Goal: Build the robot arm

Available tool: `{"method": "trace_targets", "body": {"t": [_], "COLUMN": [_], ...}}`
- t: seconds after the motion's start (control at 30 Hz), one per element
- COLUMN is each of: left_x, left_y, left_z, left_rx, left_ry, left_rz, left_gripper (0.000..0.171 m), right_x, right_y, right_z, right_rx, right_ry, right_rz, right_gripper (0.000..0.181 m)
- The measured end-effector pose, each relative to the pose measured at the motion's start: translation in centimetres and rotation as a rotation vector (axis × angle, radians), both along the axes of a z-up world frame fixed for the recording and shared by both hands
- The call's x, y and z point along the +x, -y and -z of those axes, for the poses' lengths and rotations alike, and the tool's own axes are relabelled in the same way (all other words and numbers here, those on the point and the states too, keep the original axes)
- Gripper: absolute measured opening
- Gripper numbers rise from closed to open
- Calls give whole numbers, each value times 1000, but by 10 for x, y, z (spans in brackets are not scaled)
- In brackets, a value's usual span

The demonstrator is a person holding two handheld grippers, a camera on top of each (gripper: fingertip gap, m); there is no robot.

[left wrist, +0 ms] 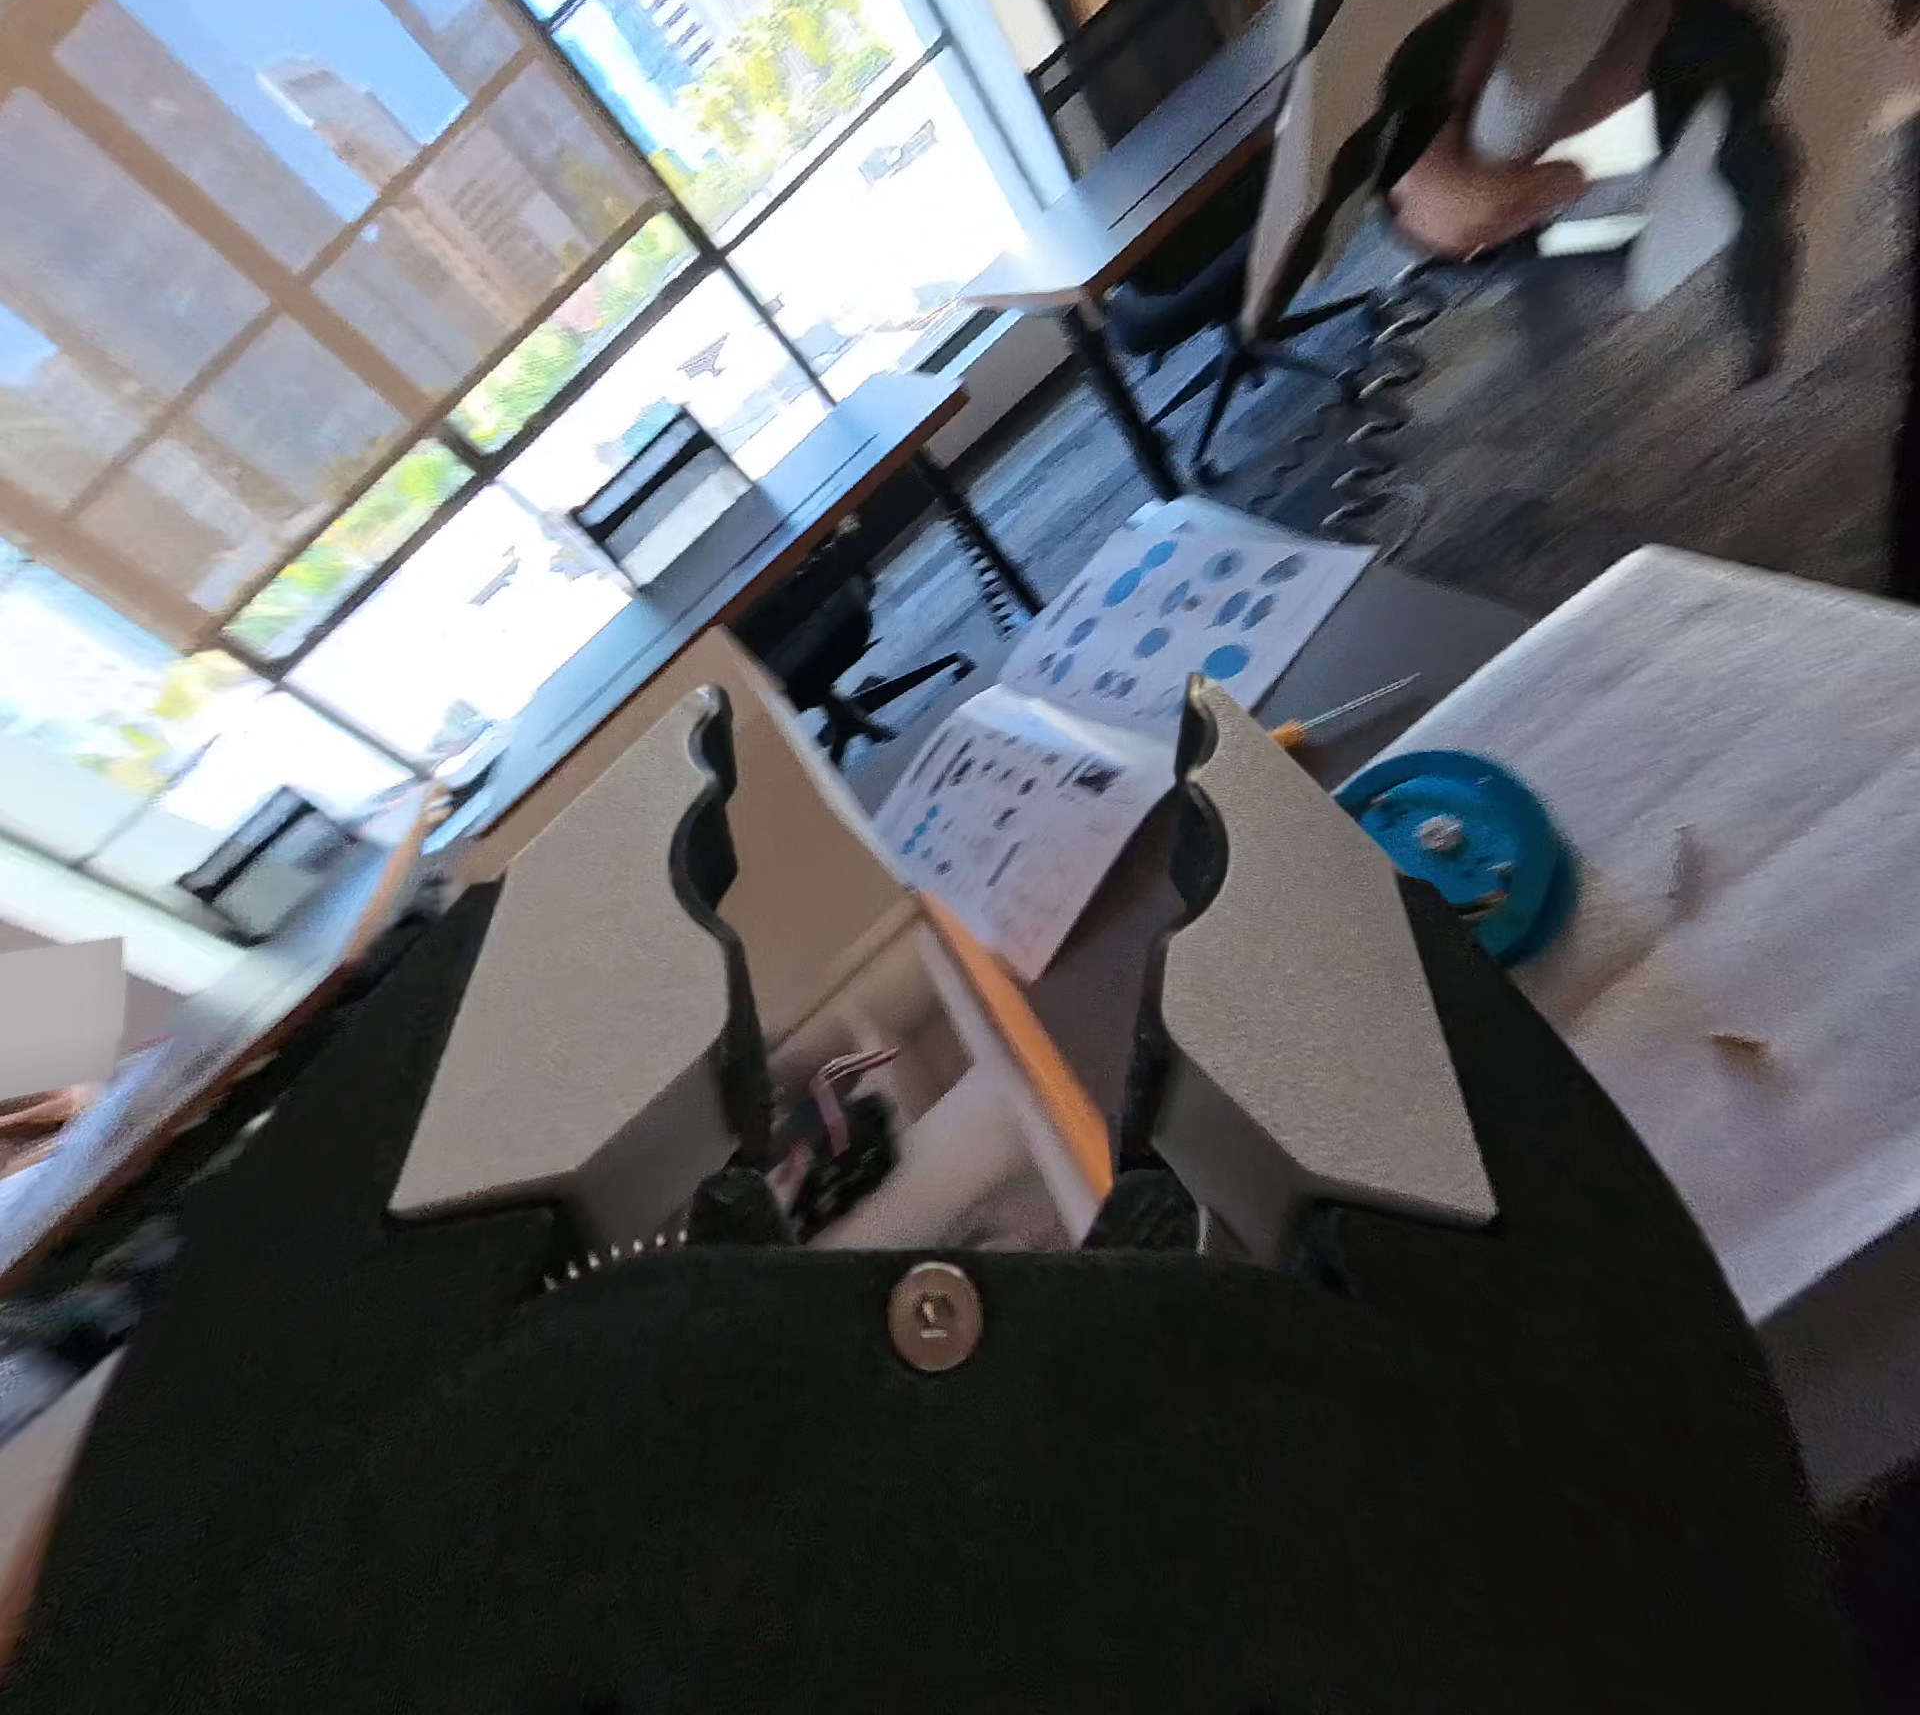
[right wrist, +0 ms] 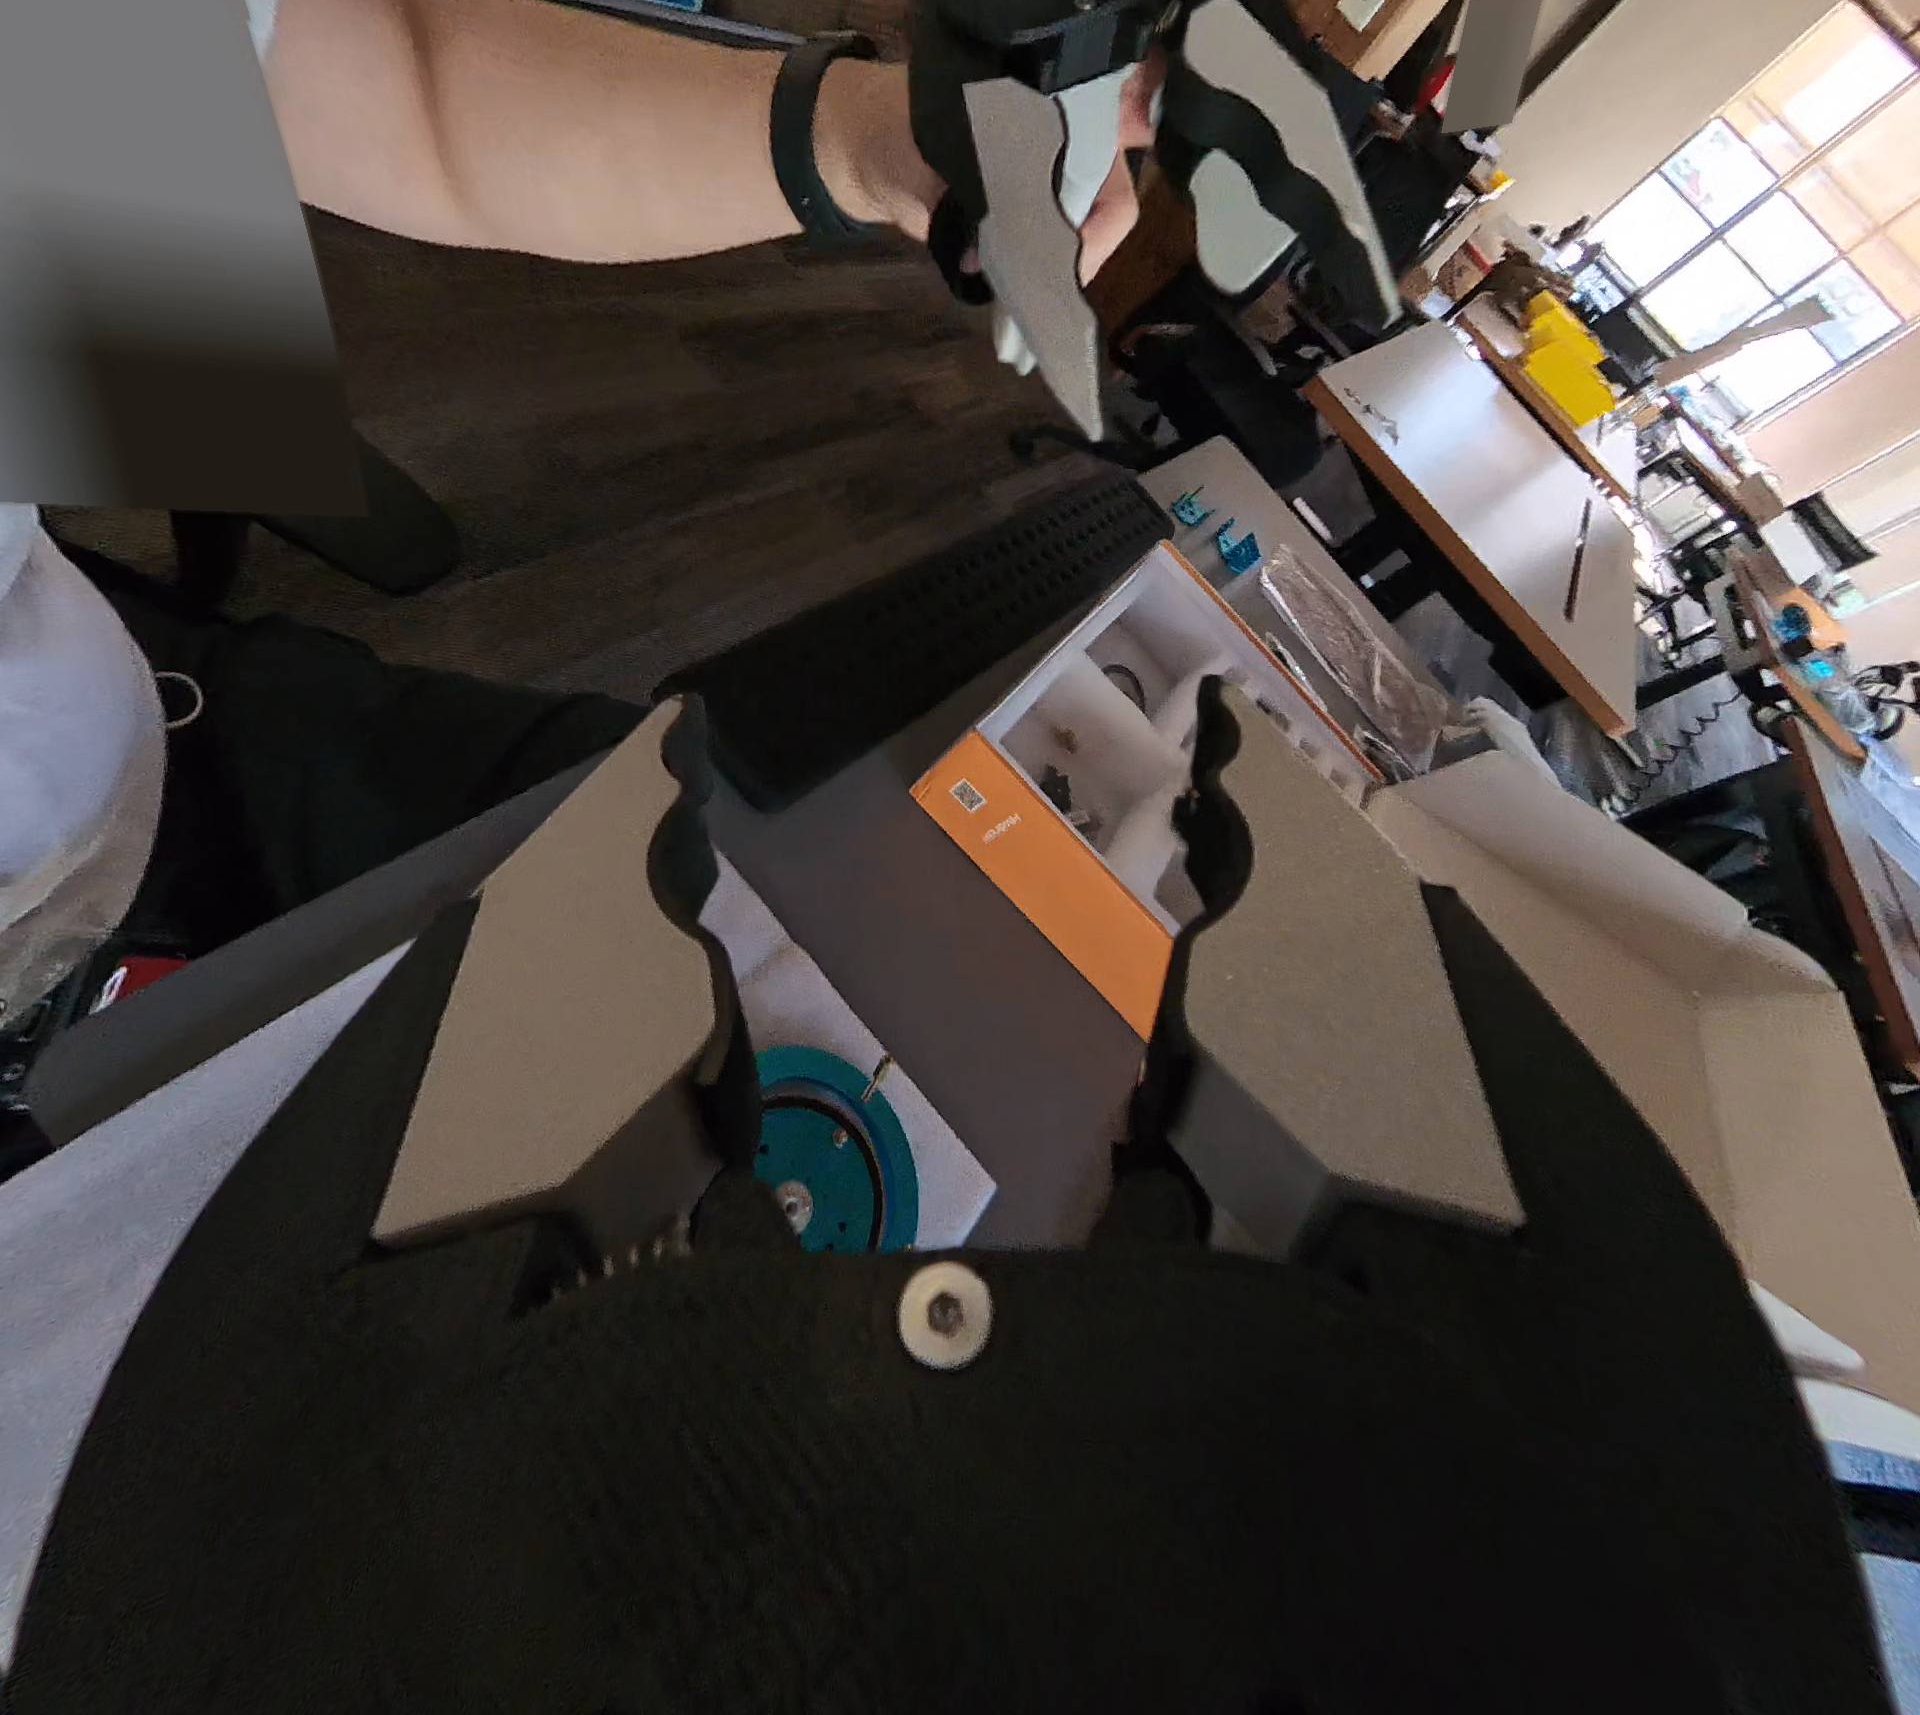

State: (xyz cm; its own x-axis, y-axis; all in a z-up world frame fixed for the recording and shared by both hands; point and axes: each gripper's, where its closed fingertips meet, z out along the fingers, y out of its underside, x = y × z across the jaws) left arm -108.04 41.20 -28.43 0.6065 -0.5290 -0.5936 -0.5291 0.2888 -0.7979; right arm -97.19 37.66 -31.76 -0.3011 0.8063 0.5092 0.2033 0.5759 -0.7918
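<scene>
Grey table [right wrist: 914, 917], orange box [right wrist: 1049, 886] (uncovered)

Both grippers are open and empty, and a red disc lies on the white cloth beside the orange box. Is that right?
Not quite: the disc is blue, as the right wrist view shows. The rest stands: the left gripper and right gripper are open and empty, and the disc lies on the white cloth beside the orange box.

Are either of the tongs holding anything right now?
No. Left tongs and right tongs are both open and empty, raised above the blue disc.
</scene>
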Motion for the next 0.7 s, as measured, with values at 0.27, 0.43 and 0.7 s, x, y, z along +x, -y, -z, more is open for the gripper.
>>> {"method": "trace_targets", "body": {"t": [0.27, 0.43, 0.7], "left_x": [40, -2, 55], "left_y": [7, 13, -62], "left_z": [10, 91, 266], "left_rx": [-7, -253, -488], "left_ry": [16, 144, 189], "left_rz": [73, 80, -138], "left_gripper": [83, 82, 79], "right_x": [-7, 36, -19], "right_y": [9, -32, -78], "right_z": [10, 66, 218], "right_rx": [-54, -144, -491], "right_ry": [48, 31, 283], "right_rz": [-21, 121, 189], "right_gripper": [98, 84, 96]}}
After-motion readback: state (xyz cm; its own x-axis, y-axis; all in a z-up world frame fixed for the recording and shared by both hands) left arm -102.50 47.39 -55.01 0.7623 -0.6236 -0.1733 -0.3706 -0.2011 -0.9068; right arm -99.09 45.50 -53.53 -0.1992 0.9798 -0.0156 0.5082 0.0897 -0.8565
